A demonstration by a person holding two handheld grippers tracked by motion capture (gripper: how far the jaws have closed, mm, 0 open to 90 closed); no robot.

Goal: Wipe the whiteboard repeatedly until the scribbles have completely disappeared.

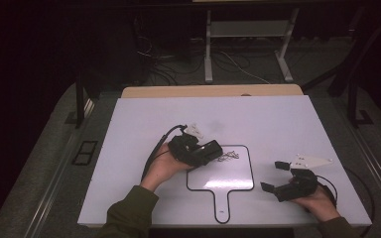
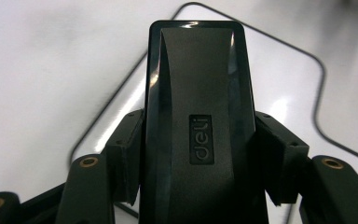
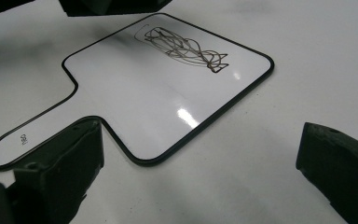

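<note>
Seeing one black eraser [image 2: 198, 116], one small whiteboard [image 1: 233, 178] with one scribble [image 3: 186, 49], and two grippers, with the left gripper [image 1: 213, 151] squeezing the eraser tight between both pads just over the scribble, and the right gripper [image 1: 273, 176] lying low, tilted, jaws wide apart beside the board.

One black eraser [image 2: 198, 130], one handled whiteboard [image 1: 228, 181] bearing one scribble [image 3: 186, 49], and two hand-held grippers on one bench [image 1: 287, 119].
</note>
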